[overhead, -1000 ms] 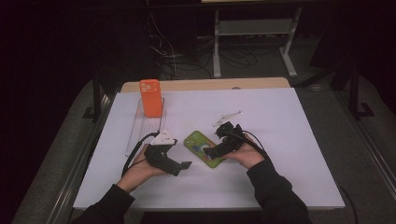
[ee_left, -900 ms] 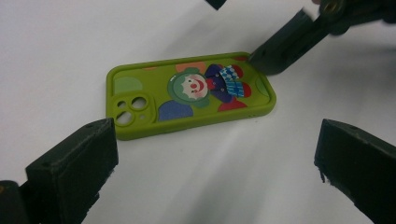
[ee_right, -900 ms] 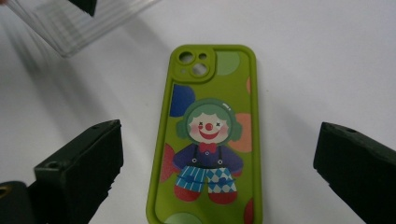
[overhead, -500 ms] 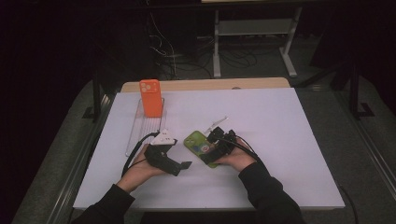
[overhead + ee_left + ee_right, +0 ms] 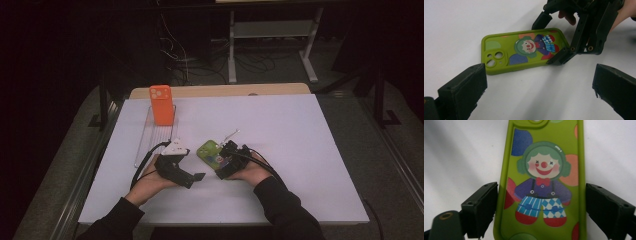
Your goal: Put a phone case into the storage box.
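A green phone case (image 5: pixel 209 151) (image 5: pixel 524 52) (image 5: pixel 544 182) printed with a clown lies flat, back up, on the white table (image 5: pixel 280 130). My right gripper (image 5: pixel 221 161) (image 5: pixel 550 41) (image 5: pixel 541 205) straddles its lower end. Its jaws have just been closing, and the pads now meet the case's two long edges. My left gripper (image 5: pixel 199 176) (image 5: pixel 539 85) rests just left of the case, pointing at it. It is open with only bare table between its jaws.
An orange phone case (image 5: pixel 162 105) stands upright at the far end of a clear tray (image 5: pixel 155 140) on the table's left. A small white pen-like item (image 5: pixel 230 135) lies just beyond the green case. Dark floor, cables and a metal stand lie behind the table.
The right hand has moved left and down onto the green case, and its jaws have drawn in against the case's sides. The left hand has stayed put.
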Action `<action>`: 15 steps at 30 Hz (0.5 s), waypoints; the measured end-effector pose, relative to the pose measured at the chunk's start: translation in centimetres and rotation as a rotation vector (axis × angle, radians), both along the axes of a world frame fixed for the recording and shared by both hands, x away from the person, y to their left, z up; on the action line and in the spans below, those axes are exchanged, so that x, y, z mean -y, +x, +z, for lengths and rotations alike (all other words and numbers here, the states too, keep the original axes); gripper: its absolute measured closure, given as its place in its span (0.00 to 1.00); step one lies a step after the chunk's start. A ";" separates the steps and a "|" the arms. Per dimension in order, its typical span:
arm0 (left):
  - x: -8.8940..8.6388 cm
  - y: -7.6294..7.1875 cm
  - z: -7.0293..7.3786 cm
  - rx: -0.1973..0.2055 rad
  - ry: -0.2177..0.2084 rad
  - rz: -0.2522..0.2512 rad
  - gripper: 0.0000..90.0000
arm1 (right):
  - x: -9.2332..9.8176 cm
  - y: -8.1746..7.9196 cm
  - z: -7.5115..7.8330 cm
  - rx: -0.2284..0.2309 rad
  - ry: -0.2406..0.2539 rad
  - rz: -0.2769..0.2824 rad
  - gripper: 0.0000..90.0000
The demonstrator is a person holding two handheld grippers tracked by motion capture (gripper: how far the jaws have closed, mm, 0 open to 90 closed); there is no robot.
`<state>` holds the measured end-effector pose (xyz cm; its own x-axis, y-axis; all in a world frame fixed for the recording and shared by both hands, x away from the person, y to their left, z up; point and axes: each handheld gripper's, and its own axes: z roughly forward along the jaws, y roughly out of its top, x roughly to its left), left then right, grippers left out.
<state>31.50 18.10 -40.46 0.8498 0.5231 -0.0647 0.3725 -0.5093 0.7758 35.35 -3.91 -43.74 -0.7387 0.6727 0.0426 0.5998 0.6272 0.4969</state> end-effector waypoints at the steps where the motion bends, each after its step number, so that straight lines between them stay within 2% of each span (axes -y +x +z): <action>1: 0.0 0.0 0.0 0.000 0.001 0.000 0.00 | -0.1 -0.1 -0.1 0.006 -0.006 -0.001 0.14; 9: 0.1 0.0 0.0 0.001 0.003 0.002 0.00 | -0.2 -0.3 -0.1 0.015 -0.017 -0.014 0.15; 15: 0.1 0.0 0.0 0.001 0.006 0.003 0.00 | -0.2 -0.3 0.0 0.003 -0.013 -0.023 0.17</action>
